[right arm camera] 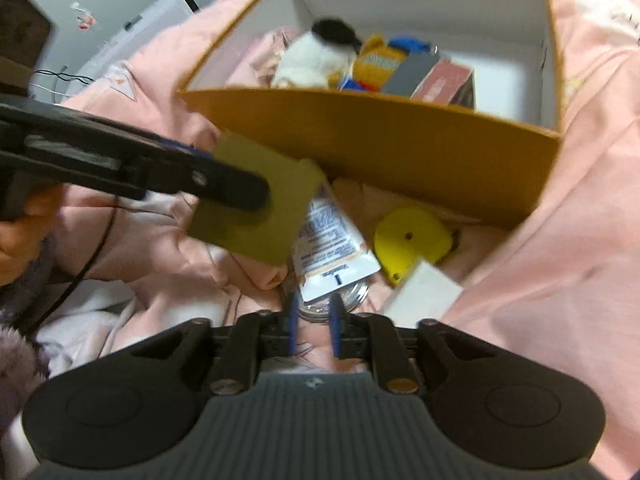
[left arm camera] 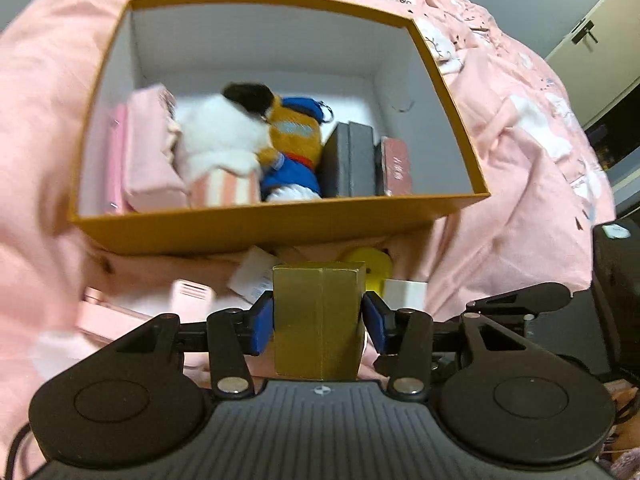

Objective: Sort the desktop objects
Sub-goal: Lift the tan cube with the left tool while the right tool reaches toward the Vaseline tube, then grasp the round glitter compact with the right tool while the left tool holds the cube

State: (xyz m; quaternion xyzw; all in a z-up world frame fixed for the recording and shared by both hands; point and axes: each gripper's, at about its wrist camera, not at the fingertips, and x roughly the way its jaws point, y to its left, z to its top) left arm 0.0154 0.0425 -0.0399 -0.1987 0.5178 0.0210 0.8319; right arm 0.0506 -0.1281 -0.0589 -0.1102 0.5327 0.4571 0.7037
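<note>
Readable print you can see
Your pink printed fabric cover (left arm camera: 500,128) carries upside-down letters "erCrane"; the white sachet-like label (right arm camera: 334,256) shows a "1", the rest blurred.

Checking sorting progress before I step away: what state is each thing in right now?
Gold box: held by left gripper, lifted.
Right gripper: open, empty.
Orange box: open, part filled.
Yellow disc: lying outside.
Tube: lying outside.
</note>
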